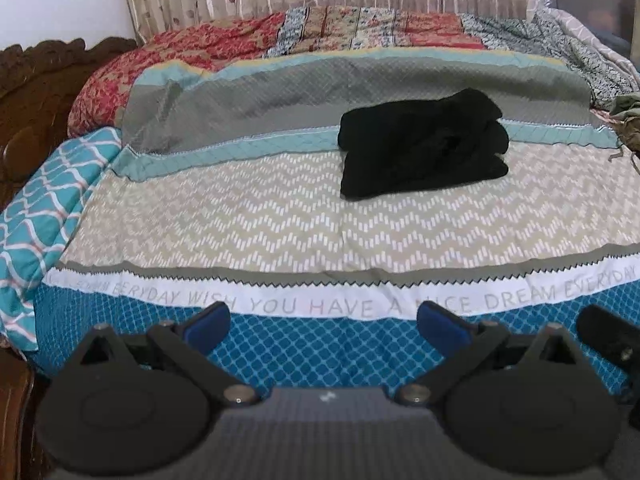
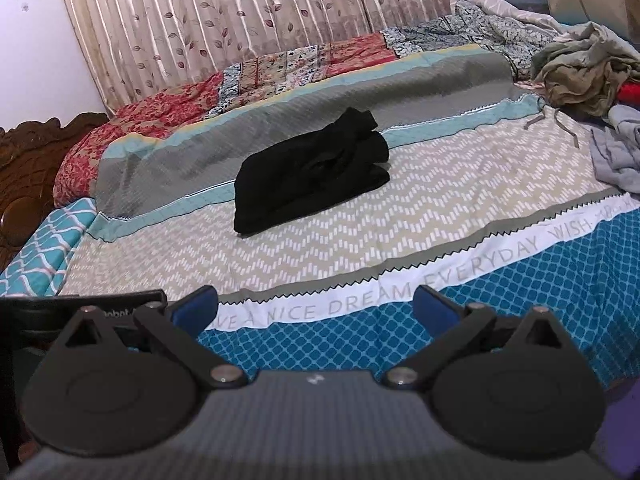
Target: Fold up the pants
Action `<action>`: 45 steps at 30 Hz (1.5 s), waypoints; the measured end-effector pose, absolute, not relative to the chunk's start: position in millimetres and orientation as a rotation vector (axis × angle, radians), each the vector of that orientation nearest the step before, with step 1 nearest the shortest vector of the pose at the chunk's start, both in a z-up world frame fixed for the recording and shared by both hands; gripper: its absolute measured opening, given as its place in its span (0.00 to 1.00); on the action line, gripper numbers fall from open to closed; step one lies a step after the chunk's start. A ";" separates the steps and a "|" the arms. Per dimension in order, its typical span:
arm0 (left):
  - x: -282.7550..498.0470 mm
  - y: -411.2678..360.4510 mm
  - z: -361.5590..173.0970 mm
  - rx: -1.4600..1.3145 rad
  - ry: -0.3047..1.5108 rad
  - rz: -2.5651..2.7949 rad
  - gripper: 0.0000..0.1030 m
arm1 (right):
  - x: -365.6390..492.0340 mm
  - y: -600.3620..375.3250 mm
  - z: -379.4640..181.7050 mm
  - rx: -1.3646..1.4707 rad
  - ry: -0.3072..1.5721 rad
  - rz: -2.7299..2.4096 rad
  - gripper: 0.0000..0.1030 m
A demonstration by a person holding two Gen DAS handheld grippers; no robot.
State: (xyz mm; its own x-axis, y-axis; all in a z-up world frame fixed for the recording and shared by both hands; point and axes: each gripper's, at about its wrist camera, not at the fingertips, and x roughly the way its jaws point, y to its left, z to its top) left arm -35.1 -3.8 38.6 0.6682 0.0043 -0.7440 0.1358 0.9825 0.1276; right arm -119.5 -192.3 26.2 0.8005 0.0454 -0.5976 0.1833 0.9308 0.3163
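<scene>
Black pants [image 1: 422, 146] lie folded into a compact stack in the middle of the bed [image 1: 280, 216], on the zigzag band of the bedspread. From the right wrist view the same black pants [image 2: 316, 170] sit left of centre. My left gripper [image 1: 324, 328] is open over the blue front edge of the bed, well short of the pants, with nothing between its blue pads. My right gripper [image 2: 316, 308] is open too, also back at the front edge and holding nothing. Part of the other gripper [image 1: 608, 340] shows at the right of the left wrist view.
A heap of loose clothes [image 2: 588, 76] lies at the bed's far right. Rumpled patterned quilts [image 1: 248, 40] run along the back below a curtain [image 2: 240, 12]. A carved wooden headboard [image 1: 36, 92] stands at the left, beside a teal patterned pillow [image 1: 44, 208].
</scene>
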 end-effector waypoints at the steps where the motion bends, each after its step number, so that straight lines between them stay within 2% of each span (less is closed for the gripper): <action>1: -34.6 -3.6 37.1 0.178 0.843 -0.073 1.00 | -119.2 -193.7 25.7 0.377 0.642 -0.079 1.00; 45: -21.8 -7.4 -17.2 0.223 1.067 -0.075 1.00 | -112.6 -210.2 -1.4 0.475 0.749 -0.102 1.00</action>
